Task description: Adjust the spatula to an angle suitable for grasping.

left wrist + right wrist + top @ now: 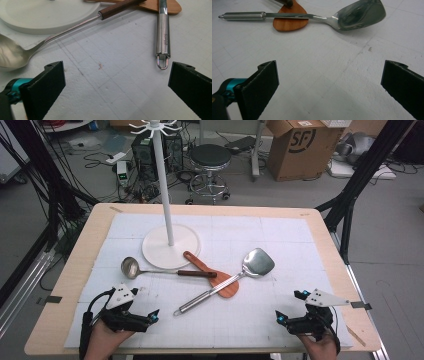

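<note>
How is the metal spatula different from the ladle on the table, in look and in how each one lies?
The metal spatula has a flat, broad blade; the ladle has a round bowl. The spatula is steel along its whole length, while the ladle's thin metal stem ends in a dark wooden grip. The spatula lies diagonally across the wooden spatula; the ladle lies nearly level, its stem over the edge of the white stand base. Both are shiny metal and lie on the white mat.

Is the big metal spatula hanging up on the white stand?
No, the spatula lies flat on the table, its handle crossing over the wooden spatula, beside the stand.
</note>
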Demonstrator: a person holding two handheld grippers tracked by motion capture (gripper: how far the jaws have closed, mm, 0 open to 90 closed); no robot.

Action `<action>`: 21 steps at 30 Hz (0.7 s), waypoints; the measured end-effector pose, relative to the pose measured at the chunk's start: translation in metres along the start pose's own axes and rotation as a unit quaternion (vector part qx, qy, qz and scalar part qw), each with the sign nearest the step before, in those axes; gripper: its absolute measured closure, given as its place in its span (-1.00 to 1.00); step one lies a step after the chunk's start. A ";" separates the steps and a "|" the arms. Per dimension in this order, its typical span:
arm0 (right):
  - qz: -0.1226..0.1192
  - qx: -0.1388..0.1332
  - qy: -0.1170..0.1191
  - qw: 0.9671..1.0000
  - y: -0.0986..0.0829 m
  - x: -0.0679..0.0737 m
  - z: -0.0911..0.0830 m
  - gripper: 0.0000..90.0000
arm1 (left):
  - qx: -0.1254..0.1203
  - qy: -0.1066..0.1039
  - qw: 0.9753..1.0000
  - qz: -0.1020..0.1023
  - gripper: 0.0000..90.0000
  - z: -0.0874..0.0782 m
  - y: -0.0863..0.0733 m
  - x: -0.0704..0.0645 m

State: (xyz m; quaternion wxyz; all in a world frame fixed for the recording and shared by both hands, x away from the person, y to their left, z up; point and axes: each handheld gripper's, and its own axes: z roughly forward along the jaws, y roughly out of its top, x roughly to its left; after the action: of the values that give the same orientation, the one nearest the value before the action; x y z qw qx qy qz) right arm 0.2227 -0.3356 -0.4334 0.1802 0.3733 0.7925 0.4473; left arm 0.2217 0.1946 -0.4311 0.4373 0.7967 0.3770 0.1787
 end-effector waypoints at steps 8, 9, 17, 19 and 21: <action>0.003 -0.002 0.001 1.000 -0.001 -0.003 0.000 -0.99 | -0.002 -0.002 1.000 -0.001 -0.96 0.002 0.001 -0.001; 0.004 -0.001 0.001 1.000 -0.001 -0.003 0.000 -0.99 | -0.002 -0.003 1.000 0.001 -0.96 0.002 0.001 -0.001; 0.004 -0.005 0.000 1.000 -0.001 -0.004 0.000 -0.99 | -0.001 -0.006 1.000 0.001 -0.96 0.002 0.000 -0.002; 0.003 -0.004 0.000 1.000 0.000 -0.003 0.000 -0.99 | -0.002 -0.006 1.000 0.001 -0.96 0.002 0.000 -0.002; 0.003 -0.004 0.000 1.000 0.000 -0.003 0.001 -0.99 | -0.003 -0.007 1.000 0.001 -0.96 0.001 0.000 -0.003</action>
State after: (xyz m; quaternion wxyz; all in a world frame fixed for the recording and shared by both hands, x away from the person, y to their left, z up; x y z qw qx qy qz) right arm 0.2248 -0.3373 -0.4338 0.1802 0.3753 0.7895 0.4509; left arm 0.2211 0.1918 -0.4315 0.4422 0.7970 0.3727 0.1742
